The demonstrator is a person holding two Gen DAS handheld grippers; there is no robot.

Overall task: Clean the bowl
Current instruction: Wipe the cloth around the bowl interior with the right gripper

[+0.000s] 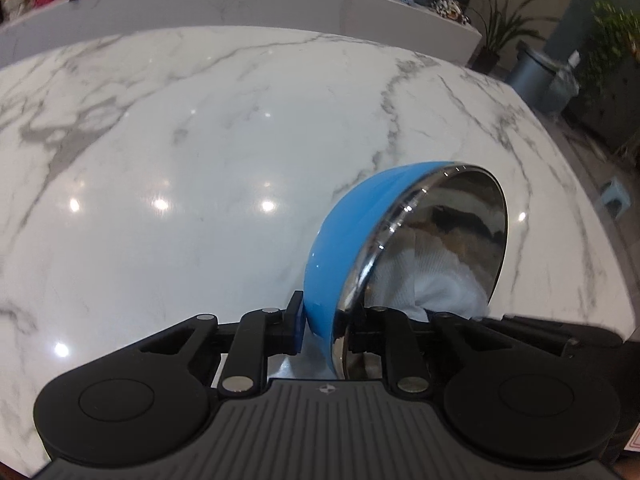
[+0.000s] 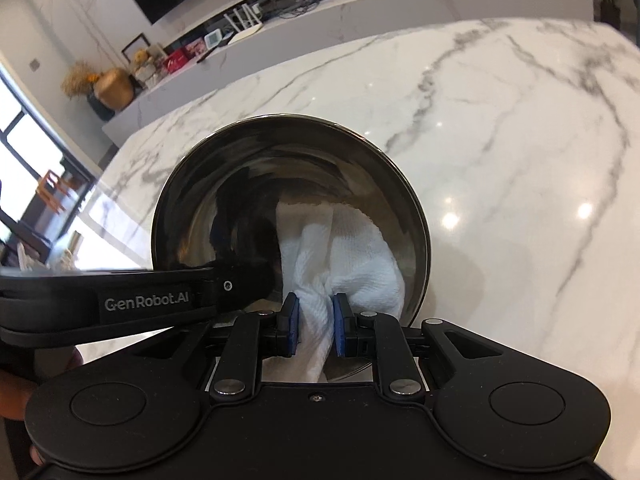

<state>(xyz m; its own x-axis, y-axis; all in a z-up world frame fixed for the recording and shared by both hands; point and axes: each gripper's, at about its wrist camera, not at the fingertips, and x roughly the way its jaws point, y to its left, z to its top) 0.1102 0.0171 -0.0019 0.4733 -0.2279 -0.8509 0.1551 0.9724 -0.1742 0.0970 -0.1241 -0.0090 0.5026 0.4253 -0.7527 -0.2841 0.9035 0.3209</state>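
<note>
A bowl [image 1: 348,240], blue outside and shiny steel inside, stands tilted up on its edge over the marble table [image 1: 200,140]. My left gripper [image 1: 328,328] is shut on its lower rim, one pad on the blue wall and one inside. In the right wrist view I look straight into the bowl [image 2: 248,184]. A white cloth [image 2: 344,256] lies bunched against the steel inside, with my right gripper [image 2: 316,320] shut on it. The cloth [image 1: 440,284] also shows in the left wrist view. A finger [image 2: 244,278] of the left gripper reaches in from the left.
The marble table [image 2: 500,140] stretches out behind the bowl. Beyond its far edge runs a long low shelf [image 1: 240,4] with boxes and small items. Potted plants [image 1: 500,32] and a grey bin [image 1: 536,76] stand on the floor at the right. A gold vase [image 2: 114,88] sits at the shelf's left end.
</note>
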